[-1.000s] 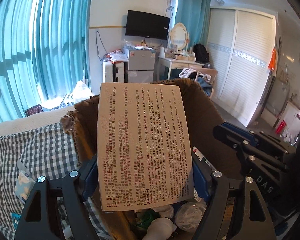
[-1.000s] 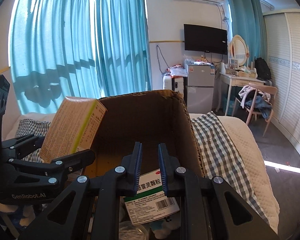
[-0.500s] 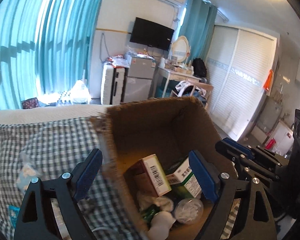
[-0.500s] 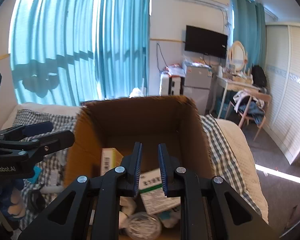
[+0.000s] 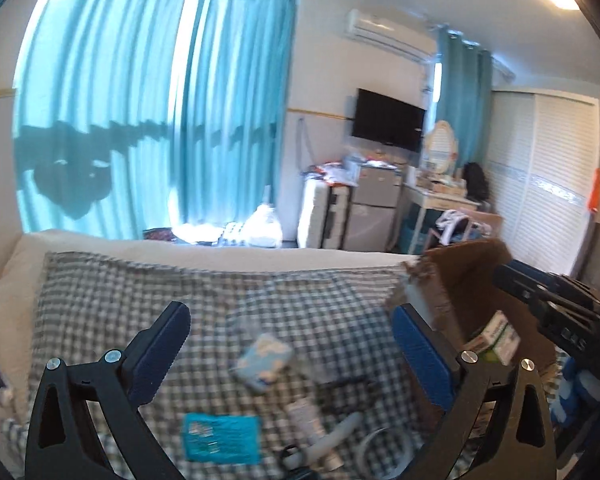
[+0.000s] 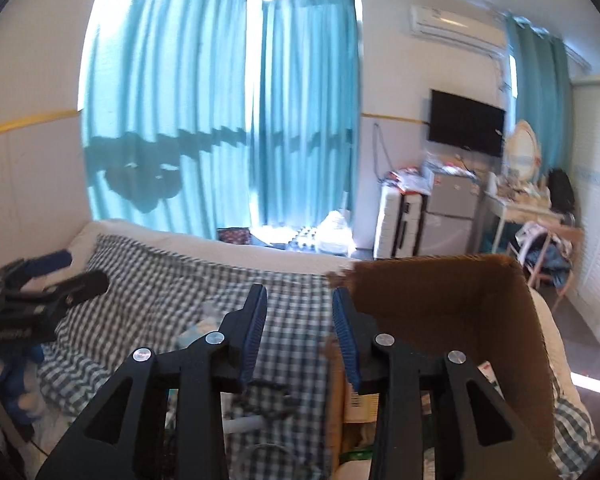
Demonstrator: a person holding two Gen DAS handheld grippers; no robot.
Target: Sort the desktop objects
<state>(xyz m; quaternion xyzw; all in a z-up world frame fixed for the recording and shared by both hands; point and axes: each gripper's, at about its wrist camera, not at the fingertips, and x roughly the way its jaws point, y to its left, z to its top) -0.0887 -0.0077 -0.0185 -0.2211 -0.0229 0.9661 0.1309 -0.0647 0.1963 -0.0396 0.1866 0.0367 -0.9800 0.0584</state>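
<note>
My left gripper (image 5: 290, 320) hangs over the checked cloth (image 5: 204, 304), its jaws opening wide with nothing between them. Under it lie a pale blue tissue pack (image 5: 265, 360), a teal packet (image 5: 220, 438) and a white tube (image 5: 309, 414). The brown cardboard box (image 5: 464, 268) stands at the right, with small medicine boxes (image 5: 496, 336) inside. My right gripper (image 6: 299, 320) hovers at the box's (image 6: 440, 304) left rim; its jaws are opening and hold nothing. The left gripper (image 6: 48, 280) shows at the far left of the right wrist view.
A cable and a round clear lid (image 5: 384, 448) lie blurred on the cloth near the front. The cloth covers a cream bed (image 5: 100, 242). Teal curtains (image 5: 148, 112), a suitcase and small fridge (image 5: 352, 212), a desk and a wardrobe stand behind.
The left gripper let the tan printed box go into the cardboard box and opened wider. Both grippers swung left from the box to over the cloth. The right jaws parted.
</note>
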